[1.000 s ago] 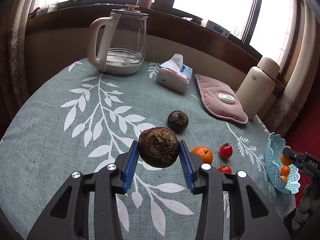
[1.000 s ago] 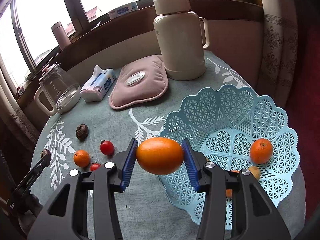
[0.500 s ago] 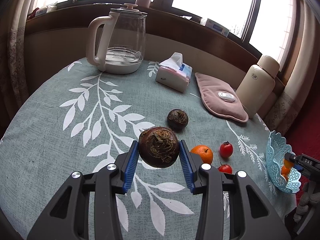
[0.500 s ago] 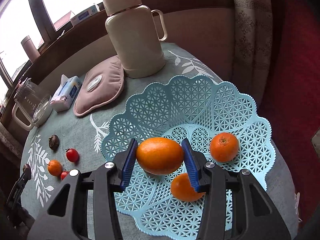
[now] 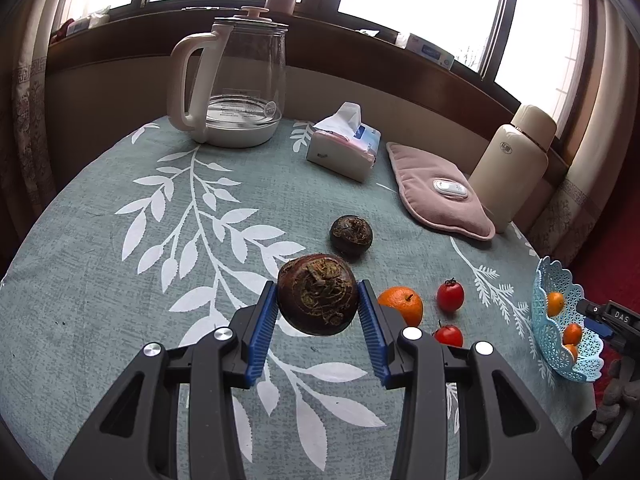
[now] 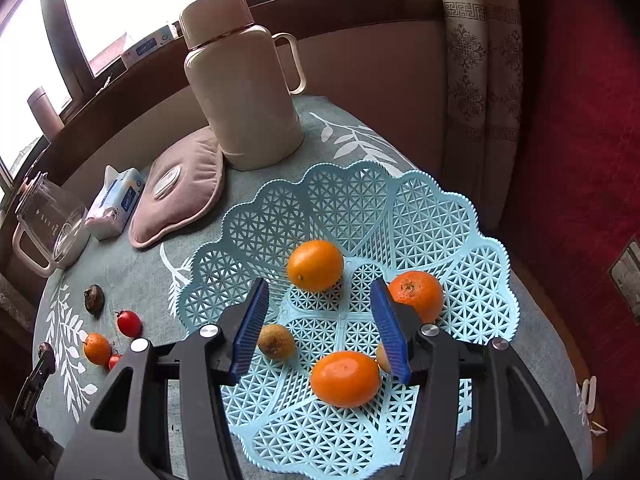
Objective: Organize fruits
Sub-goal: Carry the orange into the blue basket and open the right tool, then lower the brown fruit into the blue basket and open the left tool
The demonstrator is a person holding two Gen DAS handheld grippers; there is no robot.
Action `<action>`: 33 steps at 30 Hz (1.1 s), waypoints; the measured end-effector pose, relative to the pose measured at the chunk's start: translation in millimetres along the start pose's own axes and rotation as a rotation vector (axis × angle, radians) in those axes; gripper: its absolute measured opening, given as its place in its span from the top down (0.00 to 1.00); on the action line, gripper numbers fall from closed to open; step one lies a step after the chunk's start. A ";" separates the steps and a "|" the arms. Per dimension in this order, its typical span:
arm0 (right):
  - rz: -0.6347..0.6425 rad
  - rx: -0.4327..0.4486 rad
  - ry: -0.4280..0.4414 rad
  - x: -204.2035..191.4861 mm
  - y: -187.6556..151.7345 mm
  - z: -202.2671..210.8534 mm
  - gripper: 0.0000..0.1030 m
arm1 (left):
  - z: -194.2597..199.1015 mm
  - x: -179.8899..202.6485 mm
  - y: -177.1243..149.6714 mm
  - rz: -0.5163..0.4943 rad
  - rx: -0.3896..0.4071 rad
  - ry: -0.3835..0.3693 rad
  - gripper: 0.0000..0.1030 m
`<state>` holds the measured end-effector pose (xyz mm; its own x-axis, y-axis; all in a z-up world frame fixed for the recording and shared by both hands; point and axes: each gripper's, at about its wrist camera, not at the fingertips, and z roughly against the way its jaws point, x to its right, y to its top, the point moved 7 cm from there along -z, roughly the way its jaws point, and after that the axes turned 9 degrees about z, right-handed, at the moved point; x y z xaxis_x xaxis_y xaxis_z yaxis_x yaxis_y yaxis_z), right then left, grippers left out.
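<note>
Two grippers: one gripping, one spread wide.
Left gripper (image 5: 318, 312) is clamping a brown fruit (image 5: 317, 294); right gripper (image 6: 318, 318) is hanging wide open, empty, over the basket (image 6: 460, 216), an orange (image 6: 315, 266) lying at 12 o'clock.

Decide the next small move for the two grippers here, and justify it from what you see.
Probably carry the left gripper, shut on the brown fruit, toward the blue basket. The right gripper hangs open over it, empty, and should draw back to clear the way.

Three oranges (image 6: 345, 378) in basket (image 6: 436, 216)
</note>
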<state>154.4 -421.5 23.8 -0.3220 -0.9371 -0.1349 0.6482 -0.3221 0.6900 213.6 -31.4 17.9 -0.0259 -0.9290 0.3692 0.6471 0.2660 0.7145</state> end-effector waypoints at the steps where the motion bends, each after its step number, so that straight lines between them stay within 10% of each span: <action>1: 0.005 0.005 -0.003 0.0 -0.5 1.7 0.47 | -0.1 0.4 -0.3 -0.002 0.000 0.000 0.60; 19: 0.067 0.114 -0.071 19.3 -12.1 40.9 0.42 | -2.0 35.9 -21.5 -0.079 -0.052 -0.032 0.60; 33: 0.022 0.169 -0.067 56.4 -15.1 60.6 0.37 | 4.6 137.7 -49.9 -0.219 -0.101 -0.165 0.60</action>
<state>84.6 -461.3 48.8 -0.3580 -0.9307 -0.0747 0.5324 -0.2692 0.8025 174.2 -171.4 35.8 -0.2912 -0.9049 0.3103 0.6852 0.0291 0.7278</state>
